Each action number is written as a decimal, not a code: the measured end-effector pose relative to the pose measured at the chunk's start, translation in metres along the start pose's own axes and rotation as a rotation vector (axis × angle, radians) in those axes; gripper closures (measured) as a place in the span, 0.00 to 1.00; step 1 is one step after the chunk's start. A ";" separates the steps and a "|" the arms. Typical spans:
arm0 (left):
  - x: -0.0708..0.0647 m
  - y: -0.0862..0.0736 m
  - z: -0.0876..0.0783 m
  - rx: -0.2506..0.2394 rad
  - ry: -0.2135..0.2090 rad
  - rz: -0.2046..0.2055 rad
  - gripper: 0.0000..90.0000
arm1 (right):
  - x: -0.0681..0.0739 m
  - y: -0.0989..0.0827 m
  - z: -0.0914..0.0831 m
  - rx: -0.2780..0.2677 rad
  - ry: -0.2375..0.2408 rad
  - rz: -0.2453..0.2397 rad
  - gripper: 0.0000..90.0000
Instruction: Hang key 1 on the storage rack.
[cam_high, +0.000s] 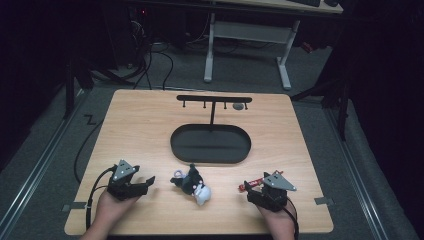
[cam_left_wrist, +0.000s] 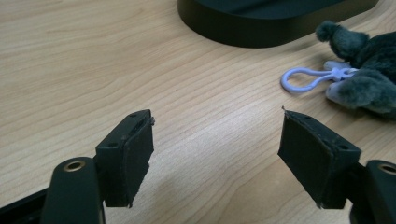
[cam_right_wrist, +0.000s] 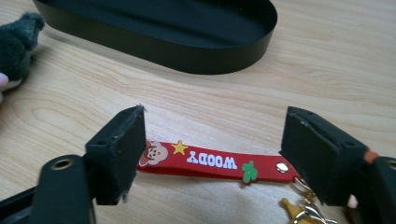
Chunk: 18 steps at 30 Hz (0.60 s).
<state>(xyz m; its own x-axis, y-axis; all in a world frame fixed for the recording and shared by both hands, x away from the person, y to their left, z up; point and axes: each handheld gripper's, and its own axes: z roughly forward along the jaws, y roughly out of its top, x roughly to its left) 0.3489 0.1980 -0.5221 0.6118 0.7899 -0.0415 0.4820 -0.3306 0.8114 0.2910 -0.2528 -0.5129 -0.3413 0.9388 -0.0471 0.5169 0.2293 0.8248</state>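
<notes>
While the oval black tray (cam_high: 210, 144) holds nothing, the red strap (cam_right_wrist: 210, 162) lies between the right gripper (cam_right_wrist: 212, 149) (jaws spread, not pinching) near the table's front edge.

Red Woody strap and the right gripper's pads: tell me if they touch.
Apart. In the right gripper view the red strap lies flat on the table between the right gripper's open jaws, with wood showing between each pad and the strap.

High view above, facing forward-down; gripper views low, close — all share black tray (cam_high: 210, 144) (cam_left_wrist: 261, 28) (cam_right_wrist: 187, 51).
</notes>
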 end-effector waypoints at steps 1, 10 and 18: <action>-0.001 0.001 0.000 -0.006 0.002 0.008 0.30 | -0.001 -0.001 0.001 0.002 0.012 0.008 0.21; -0.004 0.002 0.002 -0.016 -0.021 0.023 0.29 | -0.004 -0.004 -0.002 -0.005 0.039 0.006 0.20; -0.005 0.001 -0.002 -0.020 -0.014 0.047 0.29 | -0.003 -0.003 0.002 0.005 0.053 0.012 0.20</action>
<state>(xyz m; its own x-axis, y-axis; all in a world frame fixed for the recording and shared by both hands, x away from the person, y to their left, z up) 0.3451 0.1942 -0.5199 0.6420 0.7666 -0.0107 0.4396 -0.3567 0.8243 0.2918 -0.2556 -0.5162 -0.3765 0.9264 -0.0072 0.5251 0.2198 0.8222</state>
